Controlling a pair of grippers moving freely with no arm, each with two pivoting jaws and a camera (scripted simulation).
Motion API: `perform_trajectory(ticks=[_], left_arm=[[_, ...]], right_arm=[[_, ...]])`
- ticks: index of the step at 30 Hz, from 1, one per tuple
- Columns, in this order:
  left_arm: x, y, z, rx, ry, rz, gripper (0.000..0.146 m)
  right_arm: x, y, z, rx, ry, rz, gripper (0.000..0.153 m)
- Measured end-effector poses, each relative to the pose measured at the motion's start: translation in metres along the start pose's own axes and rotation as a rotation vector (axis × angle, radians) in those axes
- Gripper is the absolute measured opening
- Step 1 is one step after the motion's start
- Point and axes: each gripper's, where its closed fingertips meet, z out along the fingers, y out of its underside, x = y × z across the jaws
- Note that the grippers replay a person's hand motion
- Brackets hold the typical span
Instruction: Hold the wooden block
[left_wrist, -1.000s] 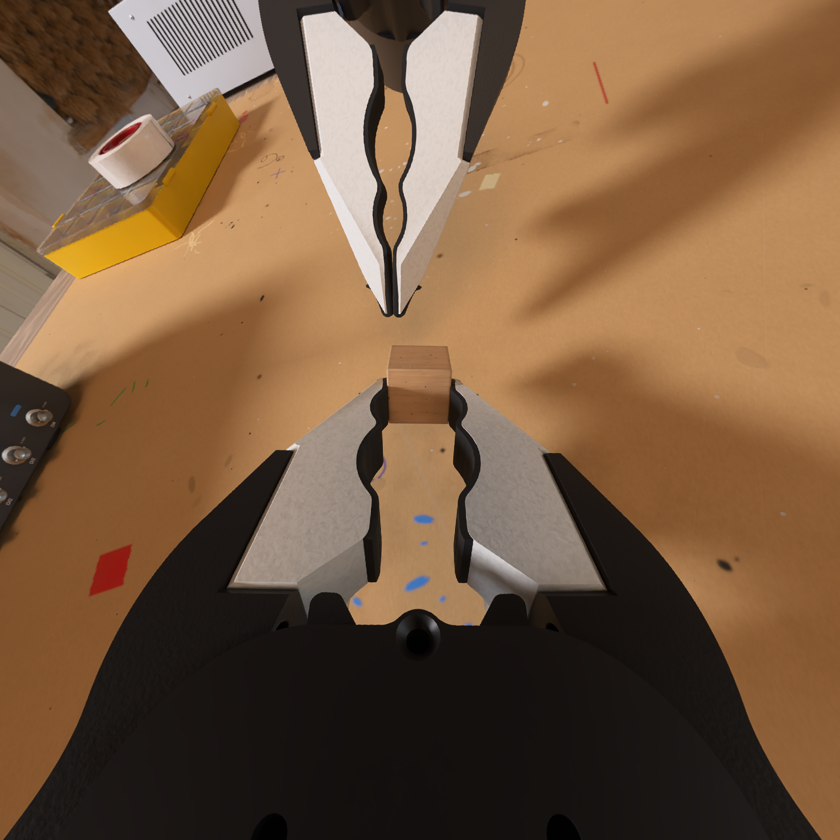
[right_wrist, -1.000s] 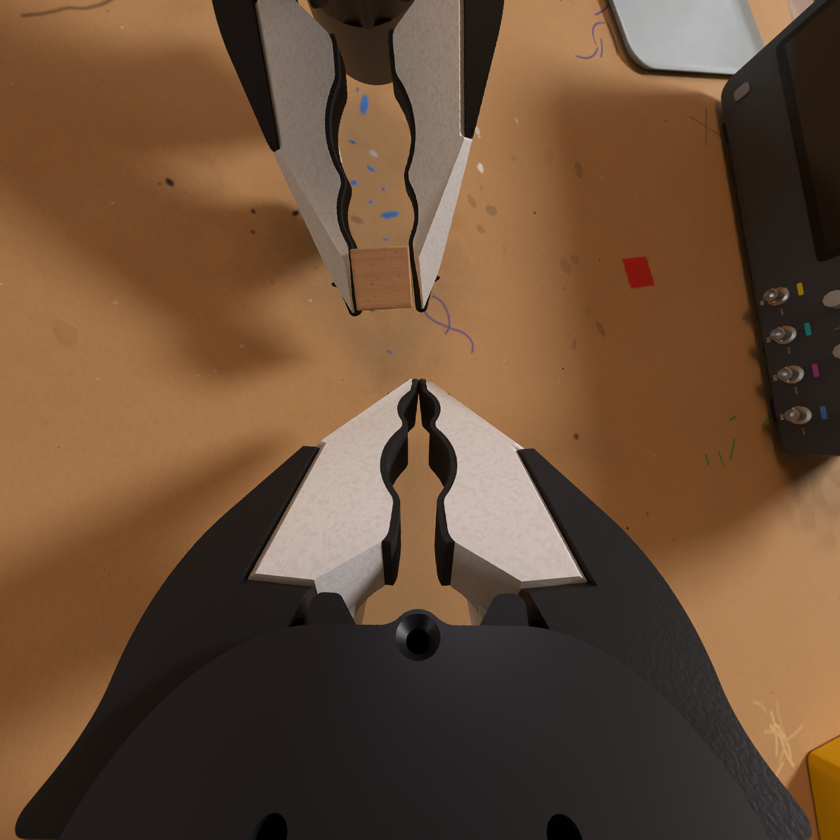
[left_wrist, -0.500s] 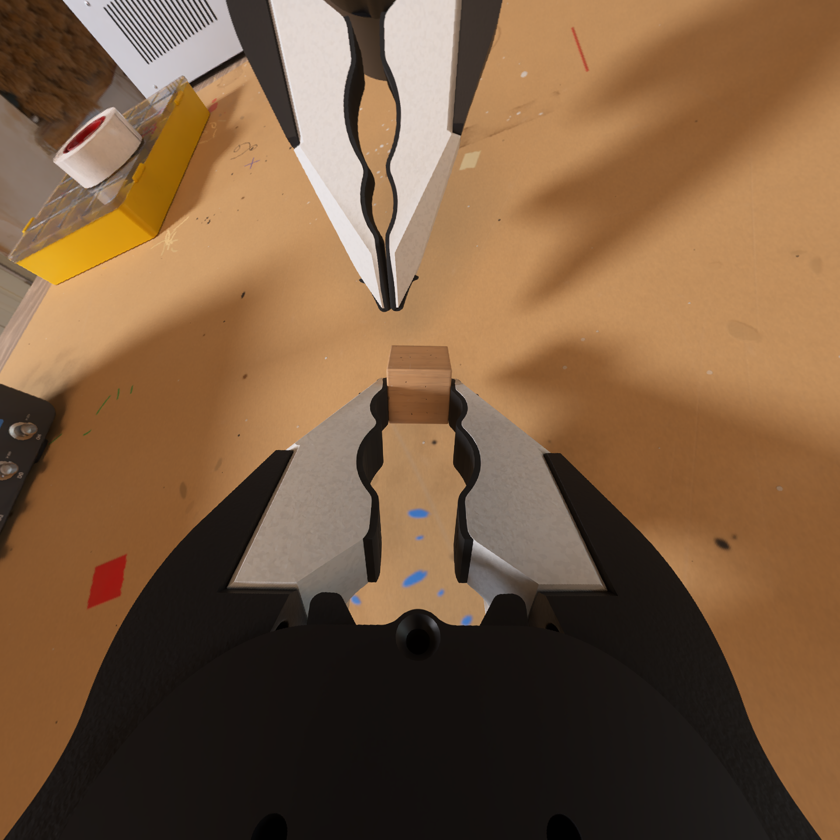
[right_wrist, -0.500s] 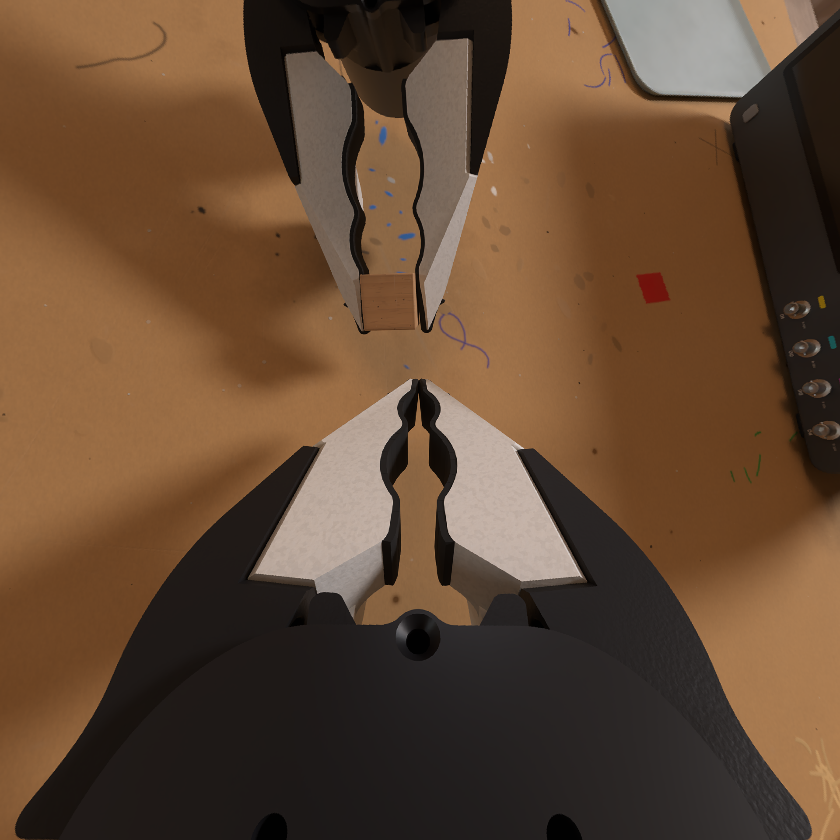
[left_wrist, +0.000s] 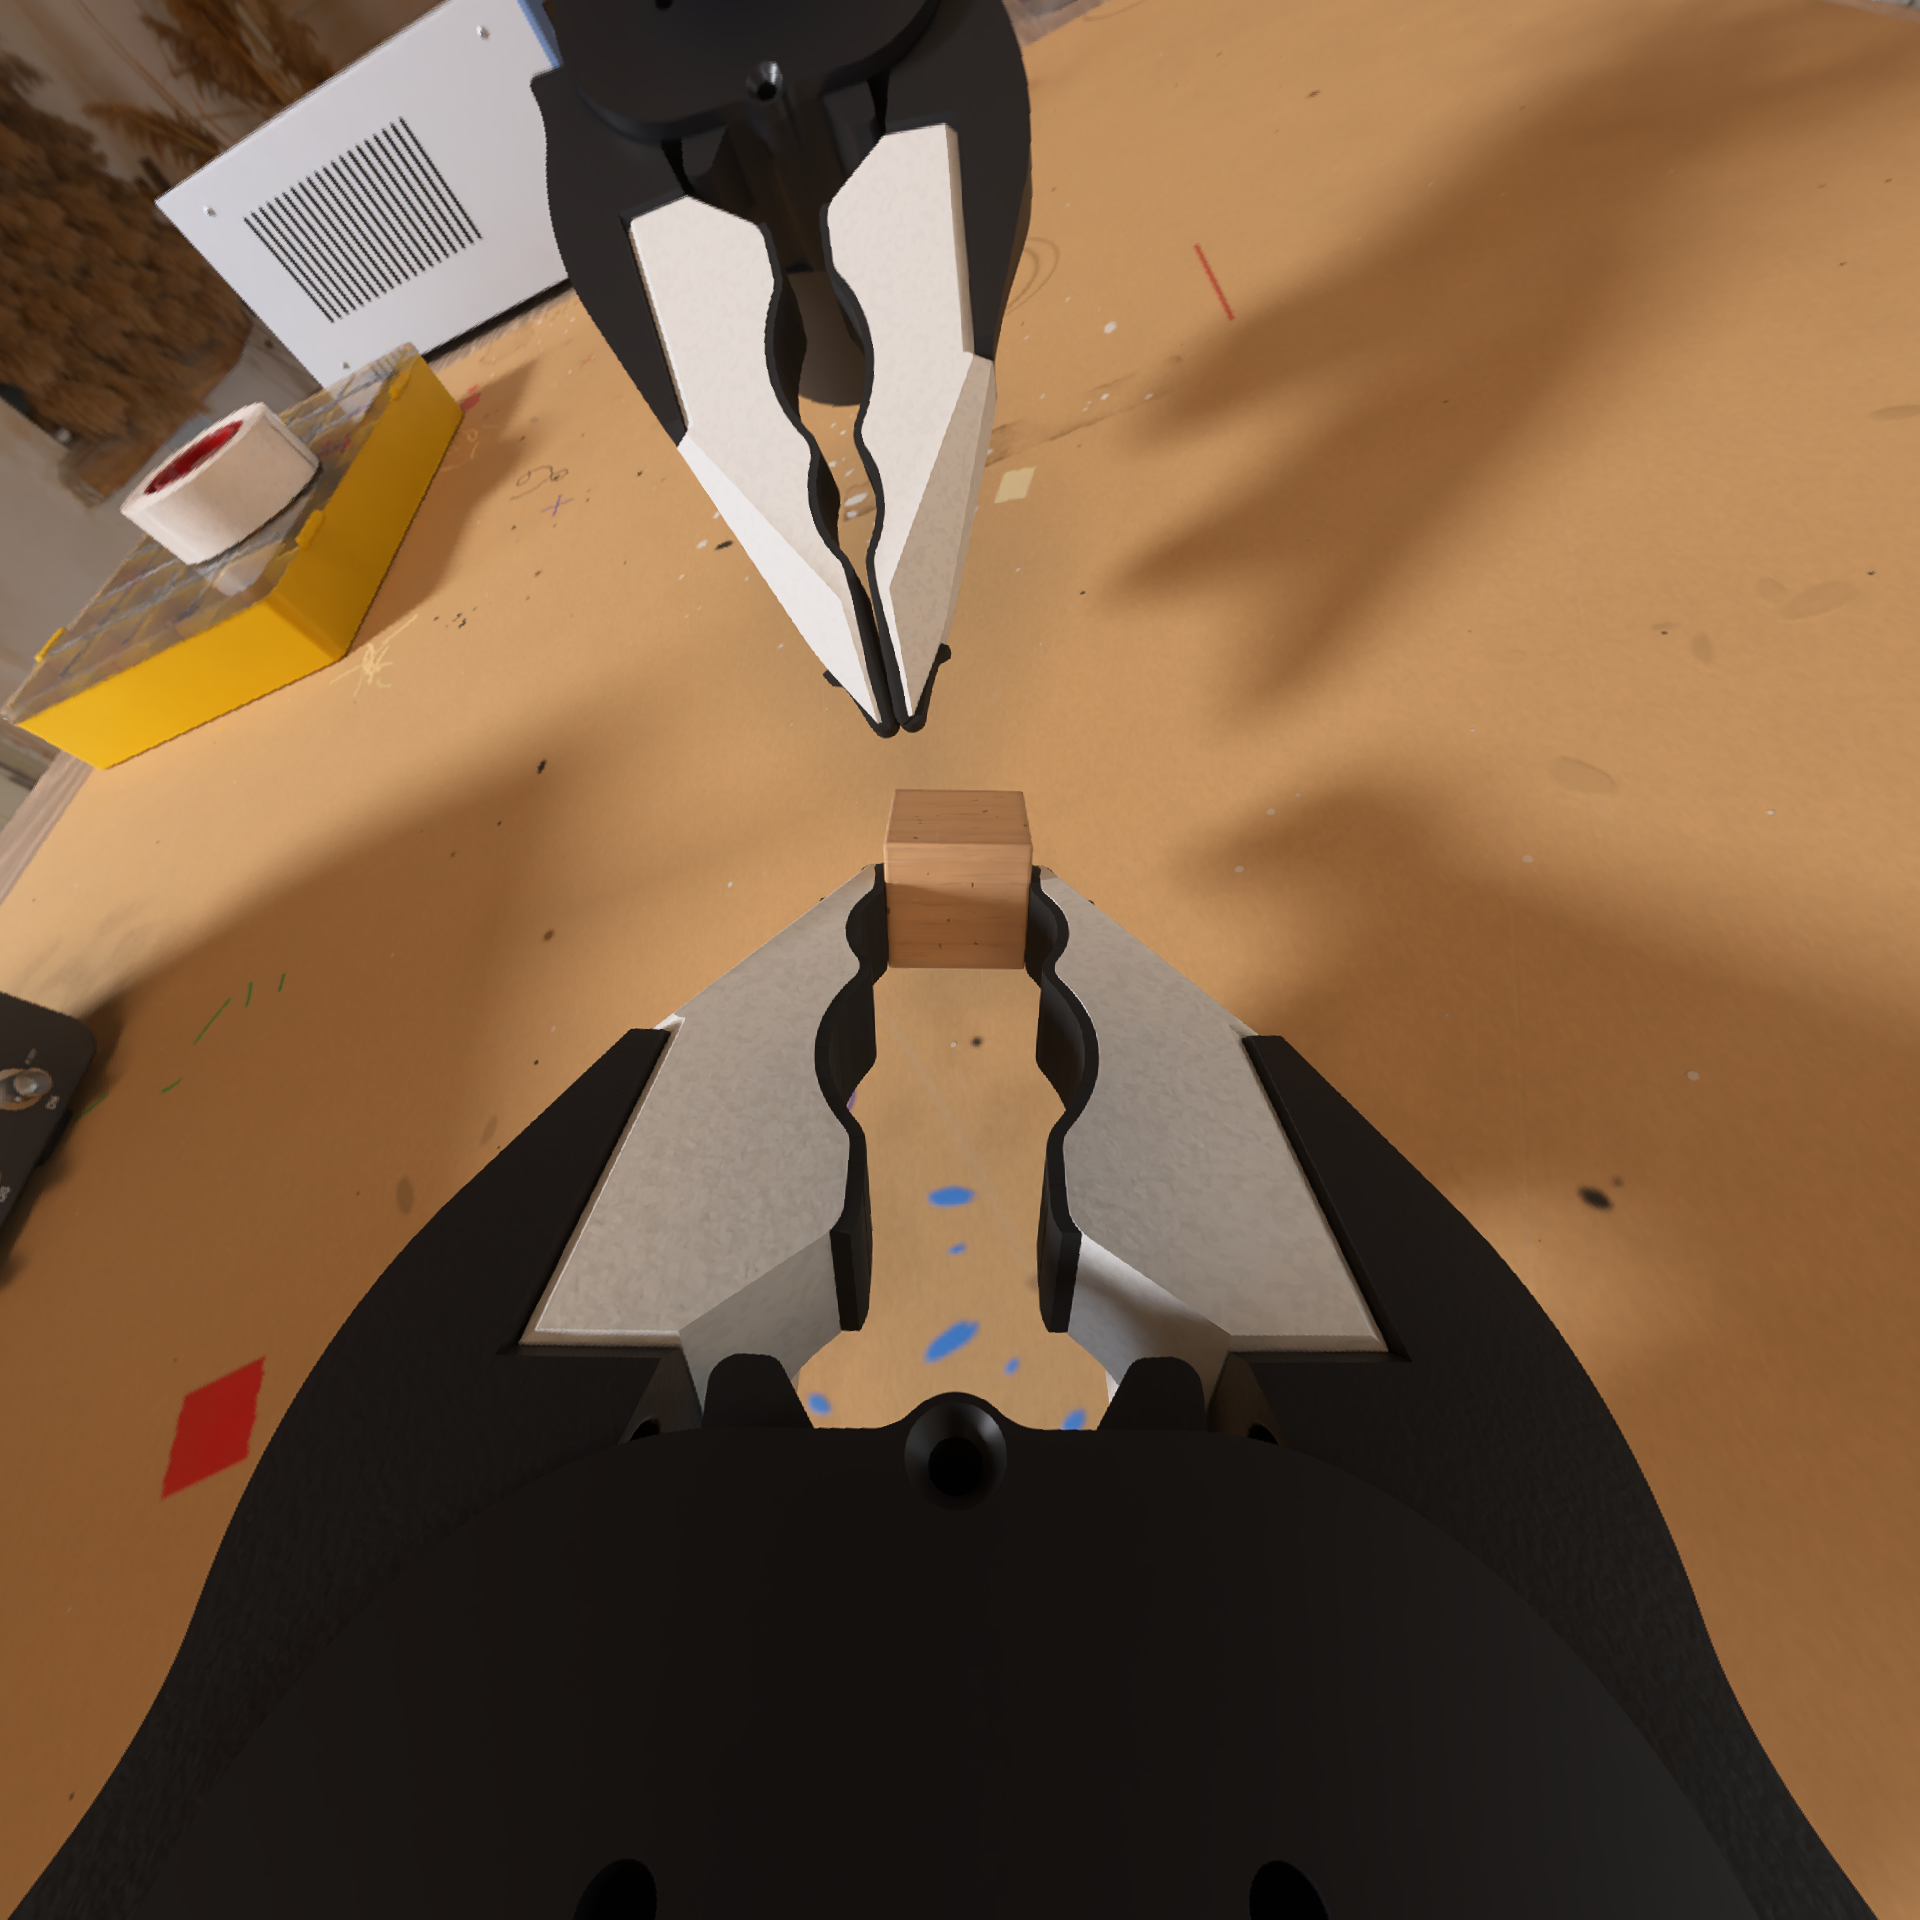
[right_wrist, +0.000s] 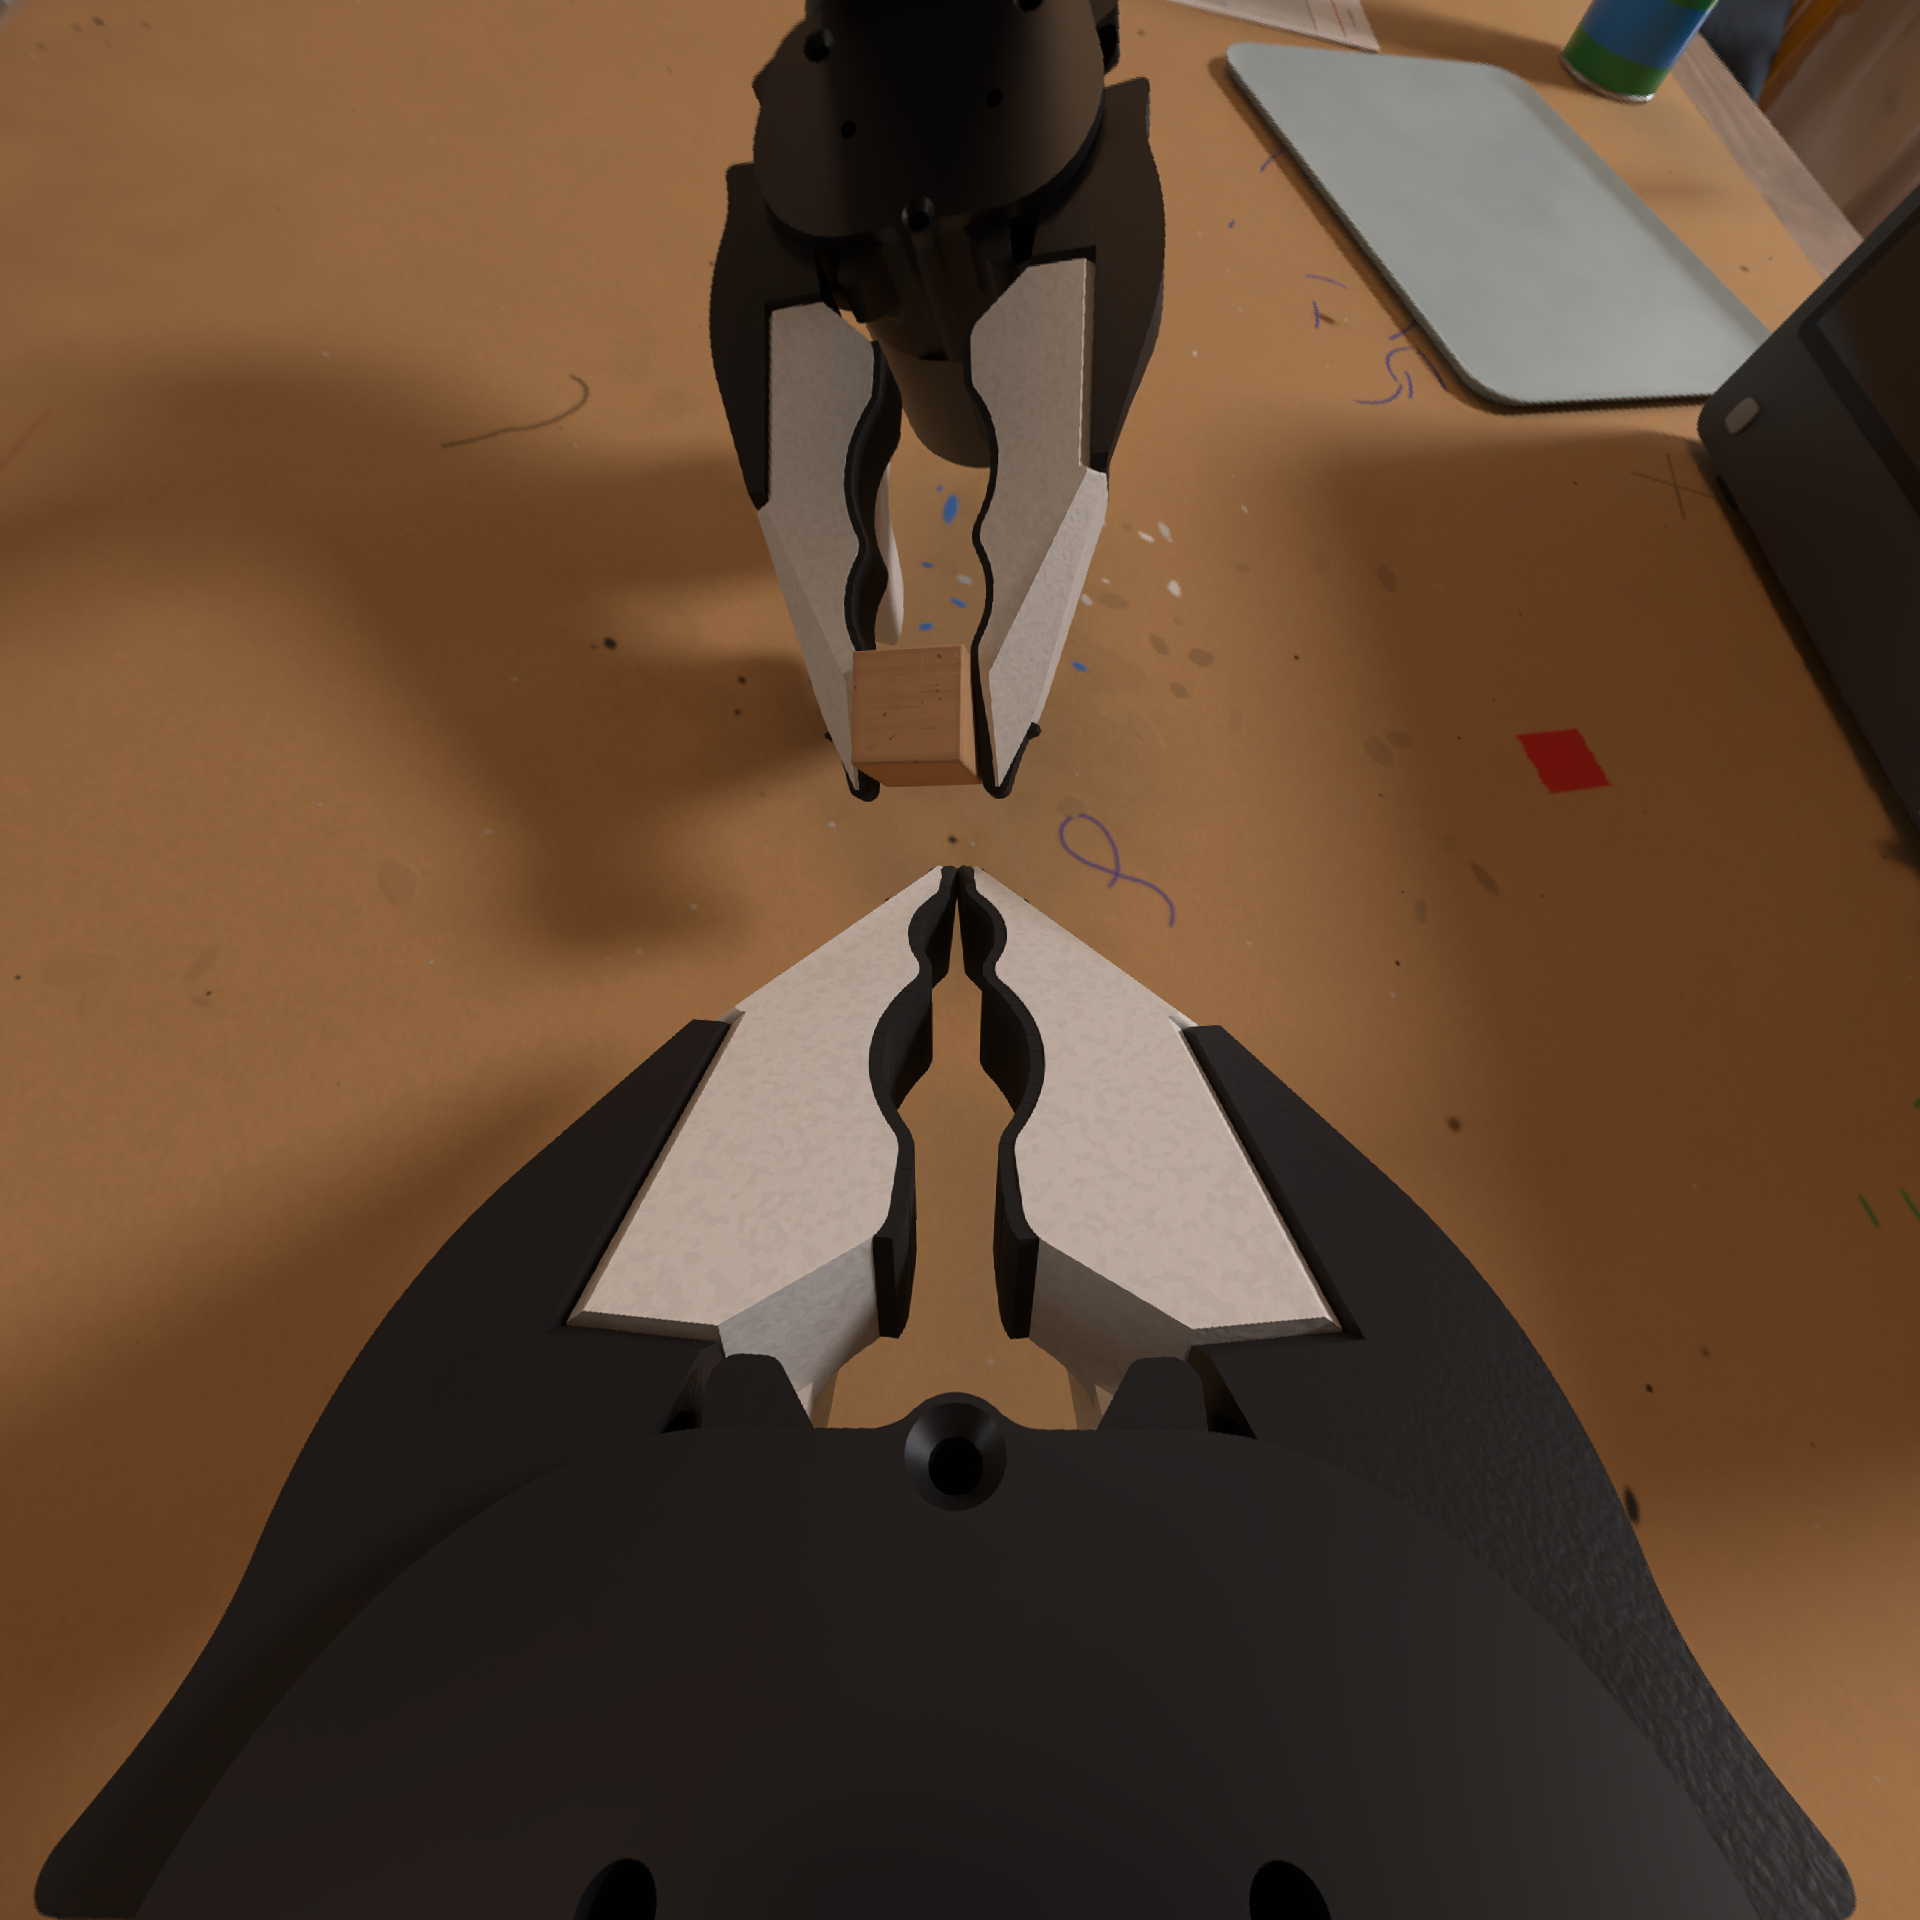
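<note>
A small wooden block (left_wrist: 956, 883) is clamped between the fingertips of my left gripper (left_wrist: 956, 894), held above the brown tabletop. In the right wrist view the same block (right_wrist: 914, 722) shows between the left gripper's fingertips (right_wrist: 925, 784). My right gripper (right_wrist: 956, 873) is shut and empty, its tips facing the block with a small gap between them. It also shows in the left wrist view (left_wrist: 896, 722), pointing at the block from the far side.
A yellow box (left_wrist: 249, 582) with a tape roll (left_wrist: 218, 483) stands at the left, a white vented case (left_wrist: 384, 218) behind it. A black instrument (right_wrist: 1829, 520), a grey mat (right_wrist: 1486, 218) and a can (right_wrist: 1631, 42) lie right in the right wrist view.
The two grippers have drawn back and tilted, so more of each other's body shows. The left gripper keeps its grip on the block. The right gripper stays shut.
</note>
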Motion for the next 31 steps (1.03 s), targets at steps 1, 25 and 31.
perform_trajectory(ticks=[1, 25, 31], left_arm=[[0.0, -0.001, -0.001, 0.008, 0.003, 0.004, 0.025], [-0.005, -0.016, -0.005, 0.133, 0.001, -0.019, 0.025], [-0.008, -0.02, -0.008, 0.175, 0.018, -0.072, 0.025]], right_arm=[[-0.001, -0.001, 0.0, 0.011, -0.006, 0.004, 0.0], [0.008, -0.025, -0.013, 0.279, -0.078, 0.196, 0.016], [0.012, -0.013, -0.009, 0.219, -0.156, 0.266, 0.026]])
